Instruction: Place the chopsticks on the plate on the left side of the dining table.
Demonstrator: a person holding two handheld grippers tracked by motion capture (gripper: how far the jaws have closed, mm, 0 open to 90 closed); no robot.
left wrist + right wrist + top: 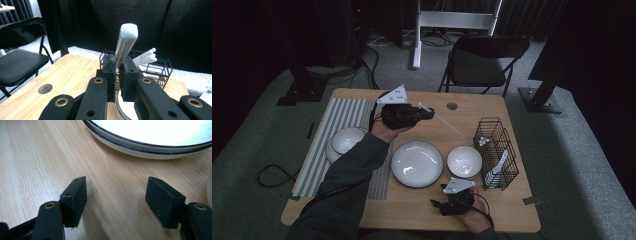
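Item: white utensil (125, 45), long-handled, probably a spoon or spatula; the working end is hidden between the pads. Location: held above the bench toward its far edge, near the round hole (452, 106), handle slanting toward the right edge where the wire rack (495, 150) stands.

Left tongs (428, 113): closed on the utensil; in the left gripper view the two black pads pinch its shaft, and the broad handle end rises above them.

Right tongs (435, 202): open, holding nothing; low over bare wood near the front edge, just short of the large plate (150, 147).

Wire rack: black, at the right edge. Already holds white sticks (146, 57), likely chopsticks, and another white piece (501, 165) leaning inside.

Other stock: large plate at the centre, small bowl (464, 161) between plate and rack, stacked bowl (346, 141) on the striped mat (332, 120) at the left edge.

Step in hand, as judged: carrying the utensil across toward the rack, for sorting cutlery into it.

Next move calls for: bringing the utensil over the rack's open top, tipping it closer to upright, lowering it clear of the sticks and wires, then opening the pads. The small bowl sits close to the path; the swing should pass above it.
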